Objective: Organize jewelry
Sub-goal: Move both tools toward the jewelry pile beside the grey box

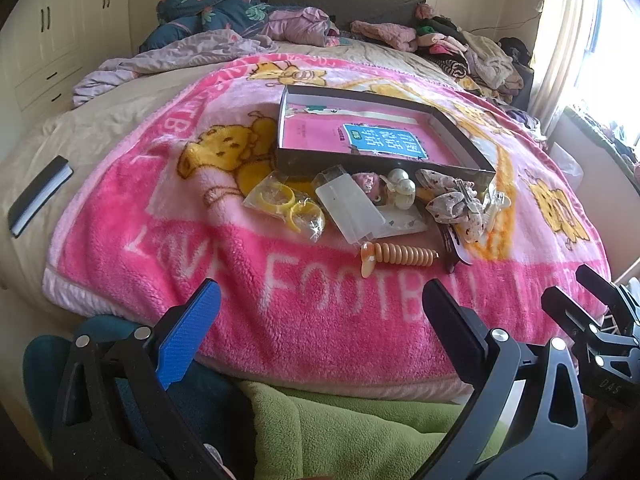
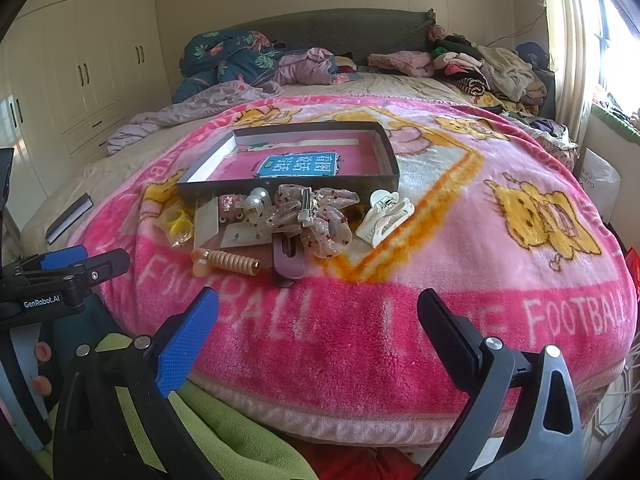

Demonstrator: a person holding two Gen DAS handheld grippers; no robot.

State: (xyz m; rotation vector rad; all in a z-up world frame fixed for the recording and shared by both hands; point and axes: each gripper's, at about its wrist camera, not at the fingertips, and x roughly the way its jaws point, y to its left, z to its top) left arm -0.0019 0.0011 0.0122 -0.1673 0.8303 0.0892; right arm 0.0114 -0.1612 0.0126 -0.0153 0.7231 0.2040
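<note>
A shallow dark box (image 1: 376, 168) (image 2: 288, 190) with a pink book in it sits on the pink blanket. In front of it lies a pile of accessories: yellow rings in a clear bag (image 1: 286, 204) (image 2: 178, 222), a pearl clip (image 1: 402, 188) (image 2: 256, 200), a spotted fabric bow (image 1: 452, 204) (image 2: 320, 216), a white claw clip (image 2: 386, 216), an orange spiral clip (image 1: 396, 256) (image 2: 228, 262) and a mauve clip (image 2: 286, 260). My left gripper (image 1: 320, 308) is open and empty at the blanket's near edge. My right gripper (image 2: 318, 312) is open and empty too, to its right.
The pink blanket (image 1: 200, 280) (image 2: 480, 280) covers the bed's near end. A dark notebook (image 1: 38, 196) (image 2: 68, 218) lies at the left. Piled clothes (image 2: 480, 68) and bedding (image 1: 208, 4) fill the far end. Green cloth (image 1: 340, 432) lies below the grippers.
</note>
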